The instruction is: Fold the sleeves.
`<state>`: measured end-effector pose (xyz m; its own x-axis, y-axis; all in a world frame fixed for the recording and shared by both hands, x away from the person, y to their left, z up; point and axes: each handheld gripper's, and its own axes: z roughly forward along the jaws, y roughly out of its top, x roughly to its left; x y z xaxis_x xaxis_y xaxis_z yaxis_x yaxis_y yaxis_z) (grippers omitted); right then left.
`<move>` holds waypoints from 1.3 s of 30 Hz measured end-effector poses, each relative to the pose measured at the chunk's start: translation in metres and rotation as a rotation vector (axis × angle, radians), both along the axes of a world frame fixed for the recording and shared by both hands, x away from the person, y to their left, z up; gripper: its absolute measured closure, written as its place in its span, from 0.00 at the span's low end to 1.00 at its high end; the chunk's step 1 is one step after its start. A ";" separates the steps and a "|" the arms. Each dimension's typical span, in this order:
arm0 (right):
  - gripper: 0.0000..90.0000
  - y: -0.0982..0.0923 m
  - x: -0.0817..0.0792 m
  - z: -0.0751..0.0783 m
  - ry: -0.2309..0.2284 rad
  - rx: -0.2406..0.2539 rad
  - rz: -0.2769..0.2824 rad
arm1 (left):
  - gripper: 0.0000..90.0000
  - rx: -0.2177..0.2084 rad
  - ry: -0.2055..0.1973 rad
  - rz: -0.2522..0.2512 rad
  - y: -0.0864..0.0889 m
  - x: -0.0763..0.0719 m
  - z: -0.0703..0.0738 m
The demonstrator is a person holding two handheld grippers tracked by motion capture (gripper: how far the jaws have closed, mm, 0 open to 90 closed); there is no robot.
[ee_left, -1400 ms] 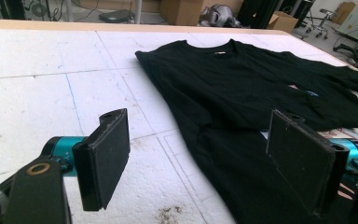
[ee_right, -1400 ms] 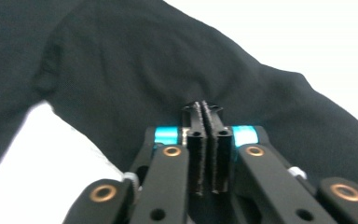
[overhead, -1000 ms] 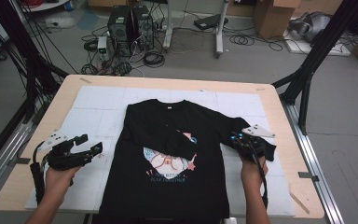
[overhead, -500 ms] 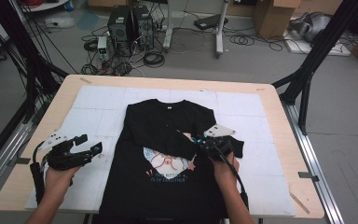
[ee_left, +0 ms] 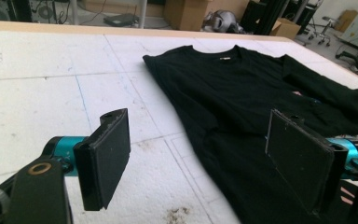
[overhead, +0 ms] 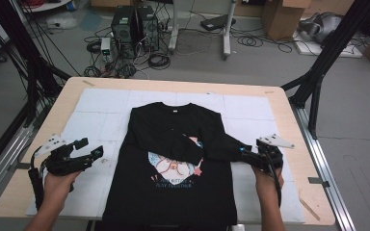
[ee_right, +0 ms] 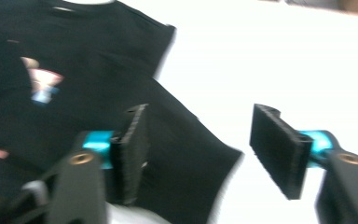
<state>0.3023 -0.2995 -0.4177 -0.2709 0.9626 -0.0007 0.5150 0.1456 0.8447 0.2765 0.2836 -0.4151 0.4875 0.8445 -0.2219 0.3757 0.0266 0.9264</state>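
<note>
Centrally, black shirt (overhead: 173,159), chest print unreadable, left gripper (overhead: 87,150) apart, right gripper (overhead: 244,153) just opening, empty.

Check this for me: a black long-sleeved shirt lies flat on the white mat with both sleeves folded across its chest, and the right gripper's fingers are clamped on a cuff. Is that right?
Not quite. The right gripper is not clamped on the cuff: its fingers stand open, having just opened, with the cuff lying loose between them, as the right gripper view shows. The rest holds: the black shirt lies flat on the white mat, both sleeves folded across its chest.
</note>
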 end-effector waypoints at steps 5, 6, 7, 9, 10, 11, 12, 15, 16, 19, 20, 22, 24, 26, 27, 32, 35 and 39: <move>0.20 -0.010 0.003 -0.017 0.101 0.024 -0.042 | 0.25 -0.006 -0.005 0.002 0.000 0.001 0.000; 0.20 -0.009 0.004 -0.019 0.117 0.016 -0.036 | 0.25 -0.007 -0.005 0.003 -0.001 0.001 0.000; 0.24 -0.006 0.005 -0.021 0.129 0.009 -0.025 | 0.25 -0.006 -0.005 0.002 -0.001 0.001 0.000; 0.37 -0.002 0.006 -0.024 0.155 -0.013 0.009 | 0.25 -0.006 -0.006 0.002 0.000 0.001 0.000; 0.42 0.000 0.007 -0.025 0.176 -0.033 0.022 | 0.25 -0.005 -0.006 0.002 0.000 0.001 0.000; 0.48 0.001 0.008 -0.027 0.188 -0.031 0.034 | 0.25 -0.006 -0.006 0.003 0.000 0.001 0.000; 0.54 0.001 0.008 -0.027 0.195 -0.016 0.039 | 0.25 -0.005 -0.007 0.002 0.000 0.001 0.000; 0.75 0.001 0.008 -0.026 0.208 0.014 0.044 | 0.25 0.000 -0.005 0.000 0.000 0.001 0.000; 0.85 0.001 0.007 -0.025 0.206 0.024 0.061 | 0.25 -0.002 -0.005 0.000 -0.001 0.001 0.000; 0.92 0.002 0.007 -0.023 0.199 0.020 0.053 | 0.25 0.003 -0.002 -0.002 -0.001 0.001 0.000; 0.93 0.002 0.006 -0.022 0.187 0.031 0.046 | 0.25 0.004 -0.001 -0.003 -0.001 0.001 0.000; 0.93 0.004 0.005 -0.017 0.152 0.060 0.045 | 0.25 0.004 0.000 -0.001 -0.001 0.001 0.000; 0.93 0.012 0.003 -0.008 0.101 0.073 0.064 | 0.25 0.007 0.001 -0.001 -0.001 0.001 0.000; 0.94 0.021 0.002 -0.001 0.059 0.076 0.096 | 0.25 0.006 0.000 0.000 -0.001 0.001 0.000; 0.94 0.027 0.001 0.003 0.037 0.080 0.118 | 0.25 0.008 0.001 0.000 -0.001 0.001 0.000; 0.94 0.061 0.000 0.016 -0.033 0.048 0.232 | 0.25 0.013 0.004 -0.004 -0.002 0.000 0.000; 0.94 0.076 0.001 0.018 -0.042 0.045 0.286 | 0.25 0.016 0.005 -0.004 -0.001 0.000 -0.001; 0.94 0.092 0.000 0.019 -0.056 0.058 0.348 | 0.25 0.023 0.012 -0.006 -0.002 0.000 -0.001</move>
<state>0.3025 -0.2077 -0.3984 -0.5840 0.8113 0.0271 0.3954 0.2551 0.8824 0.2769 0.2820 -0.4162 0.4904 0.8462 -0.2086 0.3866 0.0032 0.9222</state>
